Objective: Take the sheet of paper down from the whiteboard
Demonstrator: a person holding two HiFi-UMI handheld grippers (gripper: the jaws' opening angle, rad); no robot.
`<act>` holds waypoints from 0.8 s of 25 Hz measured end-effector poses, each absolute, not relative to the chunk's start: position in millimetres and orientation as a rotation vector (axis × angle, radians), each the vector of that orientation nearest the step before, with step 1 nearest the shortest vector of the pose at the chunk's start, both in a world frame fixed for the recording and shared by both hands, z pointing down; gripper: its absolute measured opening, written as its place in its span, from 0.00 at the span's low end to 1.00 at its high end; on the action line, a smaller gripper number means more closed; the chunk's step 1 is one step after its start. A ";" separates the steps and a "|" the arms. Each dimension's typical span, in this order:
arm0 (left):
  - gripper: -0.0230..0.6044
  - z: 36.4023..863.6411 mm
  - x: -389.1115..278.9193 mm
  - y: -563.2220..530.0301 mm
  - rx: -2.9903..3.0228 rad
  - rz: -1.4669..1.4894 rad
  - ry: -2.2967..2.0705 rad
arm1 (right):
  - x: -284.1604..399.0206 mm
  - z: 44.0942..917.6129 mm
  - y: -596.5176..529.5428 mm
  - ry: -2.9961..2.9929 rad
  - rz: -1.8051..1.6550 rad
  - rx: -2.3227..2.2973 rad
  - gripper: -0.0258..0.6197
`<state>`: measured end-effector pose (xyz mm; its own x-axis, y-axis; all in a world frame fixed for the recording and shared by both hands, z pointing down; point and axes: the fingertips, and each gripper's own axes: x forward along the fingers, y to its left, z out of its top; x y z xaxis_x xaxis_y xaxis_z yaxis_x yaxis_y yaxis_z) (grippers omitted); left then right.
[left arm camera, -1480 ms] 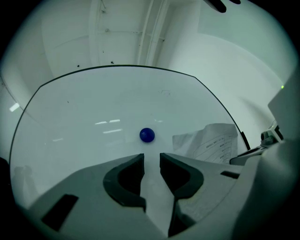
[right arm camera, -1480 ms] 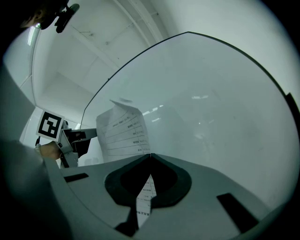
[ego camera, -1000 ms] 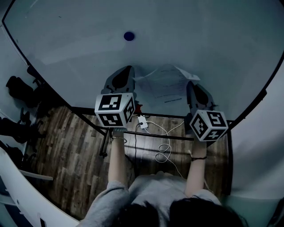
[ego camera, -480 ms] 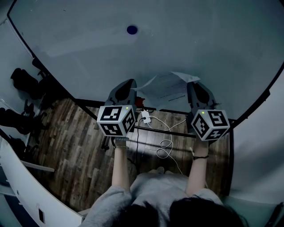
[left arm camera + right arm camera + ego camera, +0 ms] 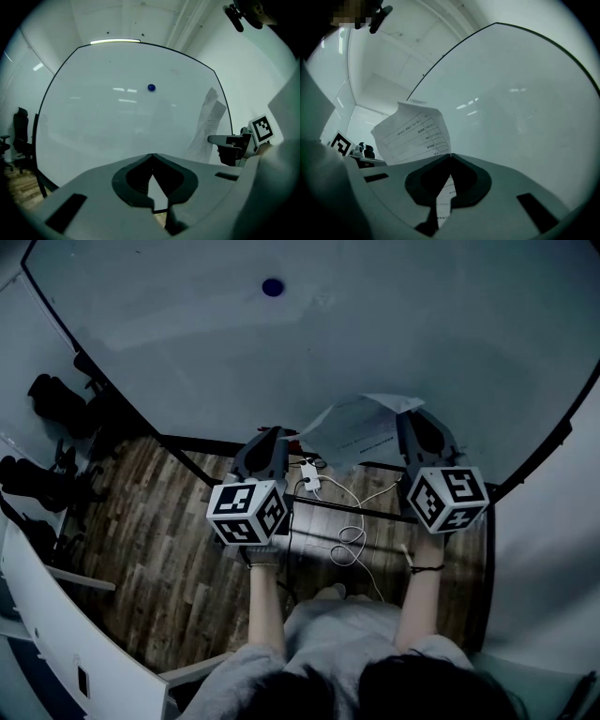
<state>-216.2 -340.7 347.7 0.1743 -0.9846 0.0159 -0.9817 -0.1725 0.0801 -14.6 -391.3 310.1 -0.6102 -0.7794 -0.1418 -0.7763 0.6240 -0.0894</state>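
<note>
Head view: big whiteboard (image 5: 394, 334) up top, with a small blue magnet (image 5: 273, 287) stuck high on it. Sheet of paper (image 5: 356, 427) low down by the whiteboard's bottom edge, well apart from the magnet, with its top corner bent over. Right gripper (image 5: 410, 416) at the sheet's right side. Left gripper (image 5: 274, 432) near the sheet's left corner, also by the whiteboard's bottom edge. White cord (image 5: 349, 542) on the wood floor below the whiteboard.

Left gripper view: fingers (image 5: 123, 185) shut tight together, nothing in between. Whiteboard (image 5: 108, 122) right ahead, magnet (image 5: 151, 87) near its middle, sheet (image 5: 208, 124) at its right side, next to the right gripper (image 5: 213, 139).

Right gripper view: fingers (image 5: 415, 185) clamped on the sheet (image 5: 410, 129), with printed lines showing above them and through the gap. Whiteboard (image 5: 525, 93) just behind the sheet.
</note>
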 end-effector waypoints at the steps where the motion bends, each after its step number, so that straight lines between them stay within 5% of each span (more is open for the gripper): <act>1: 0.05 349.1 -214.8 -337.2 2.345 -0.067 -1.976 | -14.3 309.4 -389.8 2.682 -0.023 -1.287 0.04; 20: 0.05 353.1 -209.1 -320.1 2.289 -0.016 -2.056 | -17.0 307.0 -380.5 2.724 0.002 -1.178 0.04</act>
